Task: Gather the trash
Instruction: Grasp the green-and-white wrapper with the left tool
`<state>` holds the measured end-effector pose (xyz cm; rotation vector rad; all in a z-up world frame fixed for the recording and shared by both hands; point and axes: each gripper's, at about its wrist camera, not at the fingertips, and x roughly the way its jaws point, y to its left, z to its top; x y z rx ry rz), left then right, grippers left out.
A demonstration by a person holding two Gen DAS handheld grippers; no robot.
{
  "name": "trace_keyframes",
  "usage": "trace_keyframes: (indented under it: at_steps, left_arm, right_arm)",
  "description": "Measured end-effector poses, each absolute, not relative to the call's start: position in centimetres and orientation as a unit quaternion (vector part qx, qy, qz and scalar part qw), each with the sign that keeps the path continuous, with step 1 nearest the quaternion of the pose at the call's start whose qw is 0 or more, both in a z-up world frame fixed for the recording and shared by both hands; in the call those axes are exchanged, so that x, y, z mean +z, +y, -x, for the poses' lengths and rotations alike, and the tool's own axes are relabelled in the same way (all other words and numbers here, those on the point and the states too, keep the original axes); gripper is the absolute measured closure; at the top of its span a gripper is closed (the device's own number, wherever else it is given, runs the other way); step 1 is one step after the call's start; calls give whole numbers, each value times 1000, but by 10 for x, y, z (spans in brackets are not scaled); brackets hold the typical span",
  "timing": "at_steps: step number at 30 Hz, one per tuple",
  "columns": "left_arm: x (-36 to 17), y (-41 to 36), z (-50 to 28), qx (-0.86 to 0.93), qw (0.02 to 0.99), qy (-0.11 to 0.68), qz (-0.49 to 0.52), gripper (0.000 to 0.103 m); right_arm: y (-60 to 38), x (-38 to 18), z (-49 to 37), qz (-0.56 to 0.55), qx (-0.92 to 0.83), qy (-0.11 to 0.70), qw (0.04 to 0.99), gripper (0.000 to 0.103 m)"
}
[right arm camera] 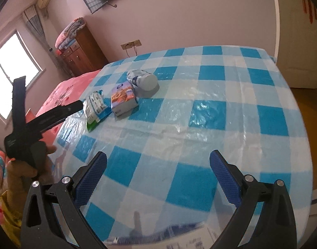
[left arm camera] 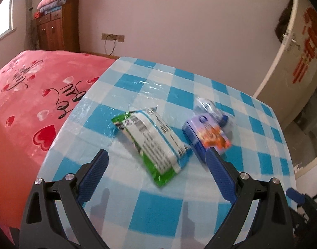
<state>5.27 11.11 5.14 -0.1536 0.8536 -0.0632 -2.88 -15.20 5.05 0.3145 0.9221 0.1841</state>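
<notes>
A green and white wrapper [left arm camera: 153, 143] lies on the blue checked tablecloth [left arm camera: 137, 87], with a purple and orange carton [left arm camera: 208, 137] to its right and a crumpled white and blue bottle [left arm camera: 212, 109] behind the carton. My left gripper [left arm camera: 158, 157] is open, its fingers either side of the wrapper's near end and a little above the table. In the right wrist view the wrapper [right arm camera: 95, 108], carton [right arm camera: 123, 99] and bottle [right arm camera: 143, 79] sit at the far left of the table. My right gripper [right arm camera: 158, 161] is open and empty over the near part of the table.
A bed with a pink heart-print cover [left arm camera: 30, 108] runs along the table's left side. A wooden cabinet with folded blankets [left arm camera: 57, 27] stands by the far wall. A white door [left arm camera: 293, 47] is at the right. The left gripper's body [right arm camera: 40, 120] shows at the left of the right wrist view.
</notes>
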Motion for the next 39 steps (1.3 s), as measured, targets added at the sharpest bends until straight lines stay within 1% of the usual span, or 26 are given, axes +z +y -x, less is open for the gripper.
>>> trace_keyframes:
  at_steps: [7,9,13,15,18,27,28,29,30,32,35,37,39]
  left_arm:
    - [38,116,-87,-12,896,430,105,8]
    - [36,115,-94,-4,897,430,103,12]
    - [31,116,-104,1,893,436,112,16]
    - [28,116,-107,7,892,438,111,24]
    - [24,117,-110,7,890,442,114,29]
    - [22,107,-110,15,895,440,72,33]
    - [22,107,-109,15,896,439,72,34]
    - [22,108,-109,14,896,438,71,34]
    - [22,108,-108,14,897,437,71,34]
    - [22,107,-108,14,898,435,66,35]
    - [22,106,-106,8,899,434,63,43]
    - [22,107,-106,6,898,434,66,44]
    - [22,107,-105,2,898,434,69,50]
  right_arm:
    - [-145,50,-9,-142,111,443,878,5]
    - [-143,51,-20,-139,115,442,879,5]
    - [-132,47,-44,-120,128,448,877,5]
    - [-129,44,-54,-117,132,451,875,5]
    - [-127,42,-69,-113,134,450,875,5]
    - [-111,32,-96,-117,155,460,866,7]
    - [-108,30,-97,-115,158,461,866,9]
    - [-105,28,-99,-112,160,463,864,18]
    - [-101,25,-101,-110,163,469,861,22]
    - [-96,20,-105,-109,164,476,857,23]
    - [-90,17,-108,-107,169,479,855,23]
    - [-86,17,-109,-101,169,477,856,23]
    - [-81,18,-110,-93,170,475,859,23]
